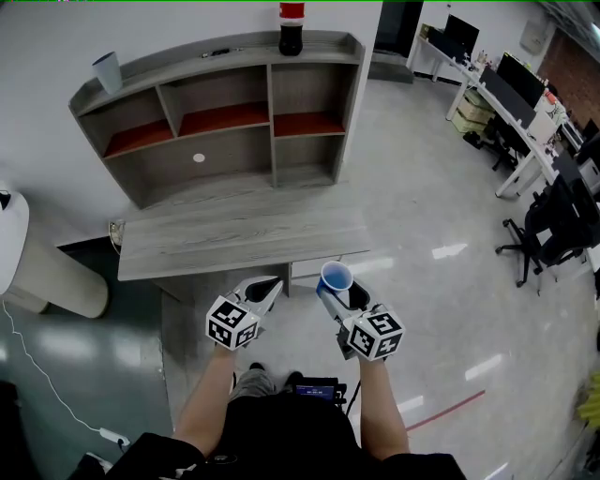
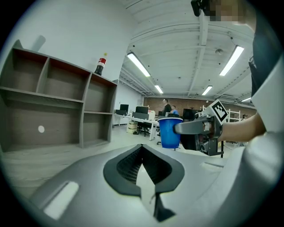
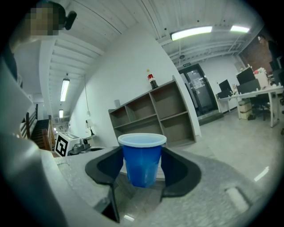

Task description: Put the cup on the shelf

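Grips the blue plastic cup (image 3: 142,159) upright in the right gripper (image 1: 339,292), pads pressing its sides, above the floor just short of the wooden table (image 1: 234,239) and well apart from the shelf unit (image 1: 270,94). Holds the left gripper (image 1: 265,292) alongside, jaws closed together, empty. Shows a cola bottle (image 1: 292,28) and a grey cup (image 1: 108,71) atop the shelf unit.

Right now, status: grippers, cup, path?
Left gripper shut, empty. Right gripper shut on blue cup, upright. Desk stands before shelf; bottle on top.
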